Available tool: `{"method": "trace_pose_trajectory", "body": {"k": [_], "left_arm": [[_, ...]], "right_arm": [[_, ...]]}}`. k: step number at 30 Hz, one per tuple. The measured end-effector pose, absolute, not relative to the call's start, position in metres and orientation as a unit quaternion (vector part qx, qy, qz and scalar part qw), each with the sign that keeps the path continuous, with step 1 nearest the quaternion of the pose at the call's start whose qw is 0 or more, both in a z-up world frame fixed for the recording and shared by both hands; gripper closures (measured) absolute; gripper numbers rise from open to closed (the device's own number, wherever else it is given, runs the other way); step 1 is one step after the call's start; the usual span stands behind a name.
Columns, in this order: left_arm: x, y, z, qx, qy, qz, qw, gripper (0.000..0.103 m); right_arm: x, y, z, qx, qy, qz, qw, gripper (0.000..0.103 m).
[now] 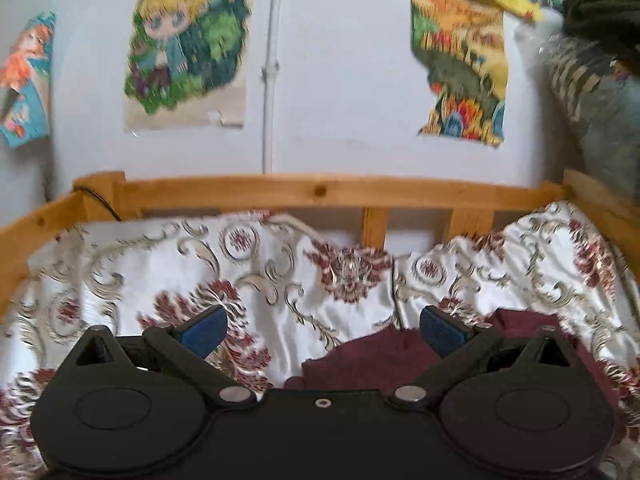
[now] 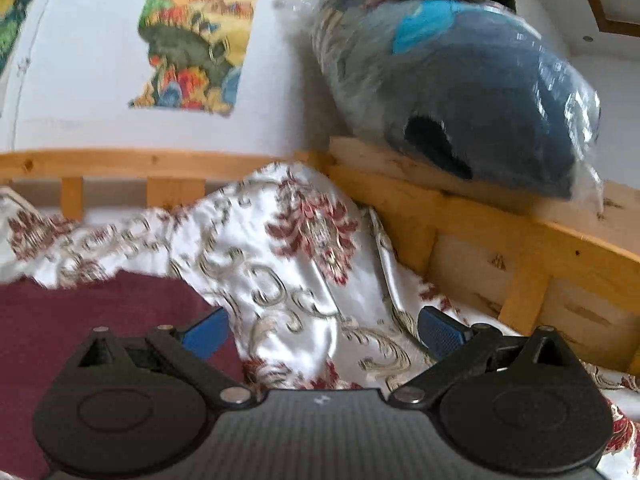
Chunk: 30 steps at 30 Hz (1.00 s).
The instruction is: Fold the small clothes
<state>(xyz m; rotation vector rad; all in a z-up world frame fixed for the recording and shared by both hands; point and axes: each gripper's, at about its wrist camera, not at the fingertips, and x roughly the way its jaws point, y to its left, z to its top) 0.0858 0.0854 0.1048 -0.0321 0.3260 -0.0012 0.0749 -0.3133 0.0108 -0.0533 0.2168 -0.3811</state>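
Observation:
A dark maroon garment (image 1: 384, 360) lies on the patterned bedspread (image 1: 160, 264), low and right of centre in the left wrist view. My left gripper (image 1: 322, 330) hovers above the garment's left edge, open, with nothing between its blue pads (image 1: 204, 332). In the right wrist view the same maroon garment (image 2: 80, 312) fills the lower left. My right gripper (image 2: 322, 330) is open over the bedspread (image 2: 280, 264), its left pad over the garment's right edge and its right pad (image 2: 440, 334) above bare cover.
A wooden bed rail (image 1: 312, 192) runs along the far side, and a side rail (image 2: 500, 240) closes the right. A plastic-wrapped blue bundle (image 2: 480, 92) with dark clothes on top rests on that corner. Colourful pictures (image 1: 188, 44) hang on the white wall.

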Motion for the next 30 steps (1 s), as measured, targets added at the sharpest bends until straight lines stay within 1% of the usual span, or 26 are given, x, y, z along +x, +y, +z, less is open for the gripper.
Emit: {"method": "trace_pose_trajectory", "body": {"k": [3,6,9,12,17,20,24,30], "left_arm": [[0.06,0.092,0.12,-0.035,0.168,-0.002,0.985,0.001],[0.045,0.09,0.128,-0.016,0.187,0.02,0.982,0.001],[0.032,0.088,0.122,0.008,0.191,0.035,0.981,0.001],[0.033,0.093,0.103,0.002,0.211,0.035,0.977,0.001],[0.06,0.102,0.049,-0.06,0.253,-0.006,0.966,0.001],[0.08,0.1,0.025,-0.059,0.262,-0.015,0.963,0.001],[0.1,0.097,0.007,-0.053,0.254,-0.03,0.965,0.001],[0.117,0.11,-0.025,-0.112,0.309,-0.047,0.943,0.001]], "right_arm": [[0.066,-0.302,0.022,-0.016,0.089,-0.174,0.98,0.0],[0.063,-0.285,0.028,-0.018,0.082,-0.146,0.986,0.0],[0.064,-0.265,0.029,-0.037,0.081,-0.107,0.99,0.0],[0.073,-0.242,0.022,-0.084,0.096,-0.048,0.991,0.0],[0.079,-0.207,0.001,-0.133,0.11,0.021,0.985,0.0],[0.083,-0.186,-0.018,-0.167,0.113,0.062,0.978,0.0],[0.086,-0.168,-0.037,-0.172,0.129,0.087,0.973,0.0],[0.094,-0.155,-0.055,-0.191,0.131,0.082,0.969,0.0]]}}
